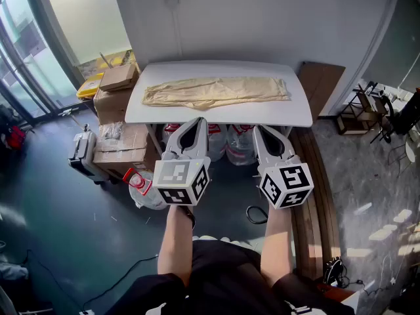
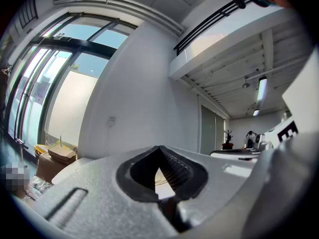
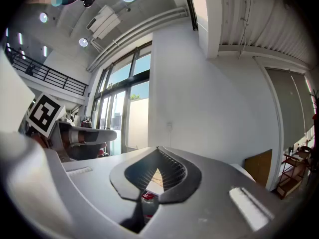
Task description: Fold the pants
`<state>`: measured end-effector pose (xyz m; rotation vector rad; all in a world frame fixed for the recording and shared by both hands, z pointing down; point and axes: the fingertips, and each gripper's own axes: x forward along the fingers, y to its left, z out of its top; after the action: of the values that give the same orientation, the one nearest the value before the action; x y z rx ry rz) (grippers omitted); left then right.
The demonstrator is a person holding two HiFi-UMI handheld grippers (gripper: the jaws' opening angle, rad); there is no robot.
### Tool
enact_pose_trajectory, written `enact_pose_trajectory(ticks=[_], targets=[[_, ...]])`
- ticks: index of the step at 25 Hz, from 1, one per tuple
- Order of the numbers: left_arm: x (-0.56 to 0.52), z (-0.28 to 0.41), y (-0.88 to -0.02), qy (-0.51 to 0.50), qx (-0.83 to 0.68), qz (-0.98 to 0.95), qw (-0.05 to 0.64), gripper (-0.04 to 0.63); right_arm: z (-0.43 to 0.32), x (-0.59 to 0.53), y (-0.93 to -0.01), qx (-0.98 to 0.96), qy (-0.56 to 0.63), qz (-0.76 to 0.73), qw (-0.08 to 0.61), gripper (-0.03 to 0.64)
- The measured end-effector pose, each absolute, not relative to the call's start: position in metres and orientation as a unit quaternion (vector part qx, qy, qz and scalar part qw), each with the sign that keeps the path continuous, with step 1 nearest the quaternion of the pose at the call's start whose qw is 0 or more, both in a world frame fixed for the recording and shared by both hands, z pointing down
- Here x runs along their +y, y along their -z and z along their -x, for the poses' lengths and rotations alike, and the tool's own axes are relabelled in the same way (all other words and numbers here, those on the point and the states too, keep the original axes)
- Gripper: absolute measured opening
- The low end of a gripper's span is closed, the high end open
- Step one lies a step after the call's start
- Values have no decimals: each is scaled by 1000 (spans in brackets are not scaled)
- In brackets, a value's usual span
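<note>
Currently we hold both grippers short of the desk (image 1: 298,113), side by side. Left gripper (image 1: 195,121): jaws together, tips meeting, nothing between them. Right gripper (image 1: 257,128): jaws likewise closed and empty. Beige pants (image 1: 216,92) lie stretched lengthwise on the white desk, ahead of both jaw tips and well apart from them. Cardboard boxes (image 1: 118,104) stand left of the left jaws, beside the desk.
</note>
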<state>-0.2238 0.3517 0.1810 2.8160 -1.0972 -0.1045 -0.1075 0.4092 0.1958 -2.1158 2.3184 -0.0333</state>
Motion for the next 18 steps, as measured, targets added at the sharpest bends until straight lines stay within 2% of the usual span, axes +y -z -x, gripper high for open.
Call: enact_pose_trajectory(ticks=[8,18], targets=[[354,215,-185,34,-366,-928,62,3,97,406,-199,741,16,671,11,5],[352,202,-206,21,-373,-924,80,3,87,401,-224,749,33,661,-21,5]])
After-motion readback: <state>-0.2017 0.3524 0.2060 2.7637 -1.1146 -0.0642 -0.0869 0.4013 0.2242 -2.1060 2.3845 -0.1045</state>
